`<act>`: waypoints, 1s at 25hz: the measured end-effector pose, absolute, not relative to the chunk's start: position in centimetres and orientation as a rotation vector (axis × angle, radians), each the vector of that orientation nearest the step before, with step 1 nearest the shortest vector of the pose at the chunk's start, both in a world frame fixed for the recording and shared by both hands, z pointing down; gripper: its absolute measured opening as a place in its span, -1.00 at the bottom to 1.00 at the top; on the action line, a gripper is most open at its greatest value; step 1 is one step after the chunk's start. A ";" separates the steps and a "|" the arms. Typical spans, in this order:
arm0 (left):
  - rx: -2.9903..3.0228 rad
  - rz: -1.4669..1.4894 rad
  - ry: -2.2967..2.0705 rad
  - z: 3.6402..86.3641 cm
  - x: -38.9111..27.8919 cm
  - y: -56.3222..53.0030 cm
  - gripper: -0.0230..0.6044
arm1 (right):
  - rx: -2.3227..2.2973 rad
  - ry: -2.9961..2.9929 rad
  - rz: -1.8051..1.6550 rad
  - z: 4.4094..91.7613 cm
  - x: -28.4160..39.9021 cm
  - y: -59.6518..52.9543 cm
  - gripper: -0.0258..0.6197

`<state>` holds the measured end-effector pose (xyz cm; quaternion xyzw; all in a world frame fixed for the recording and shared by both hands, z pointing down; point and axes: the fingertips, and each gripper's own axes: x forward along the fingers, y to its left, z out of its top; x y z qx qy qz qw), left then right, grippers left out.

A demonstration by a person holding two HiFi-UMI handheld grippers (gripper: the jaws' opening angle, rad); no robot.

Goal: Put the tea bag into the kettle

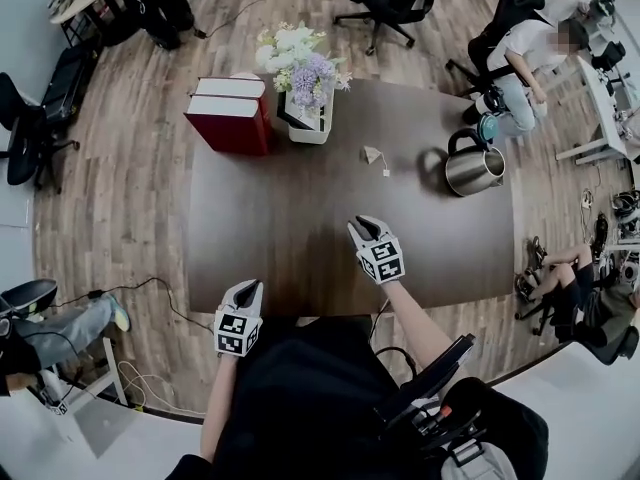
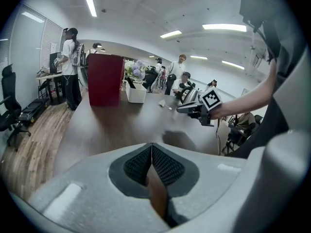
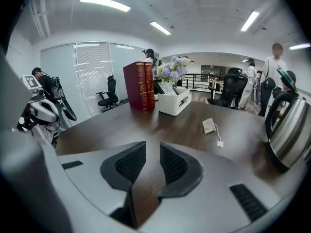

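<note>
The right gripper (image 3: pixel 152 161) has its jaws apart with only bare worktop (image 1: pixel 300 228) showing in the gap. The left gripper (image 2: pixel 151 159) has its jaws together at the tips, gripping nothing, and sits at the worktop's near edge. Beyond the right jaws lies the tea bag (image 1: pixel 373 154), a small pale folded pouch, flat on the dark wood, its thin string running to a little white tag (image 1: pixel 386 172). The steel kettle (image 1: pixel 472 166) stands upright to its right, near but apart; its inside cannot be seen. Farther left a white box (image 1: pixel 312 118) holds flowers (image 1: pixel 300 63), beside red books (image 1: pixel 232 113).
</note>
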<state>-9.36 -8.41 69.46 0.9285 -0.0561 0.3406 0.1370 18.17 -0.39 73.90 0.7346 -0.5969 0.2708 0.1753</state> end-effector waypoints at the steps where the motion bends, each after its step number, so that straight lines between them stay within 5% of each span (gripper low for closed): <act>1: 2.684 0.987 -0.170 69.4 -9.5 -8.5 -0.96 | 2.066 -1.691 0.755 74.0 18.8 -0.7 -0.63; 25: 2.597 1.069 -0.303 70.9 -11.8 -10.4 -0.96 | 1.986 -1.489 0.703 77.7 36.2 -6.3 -0.48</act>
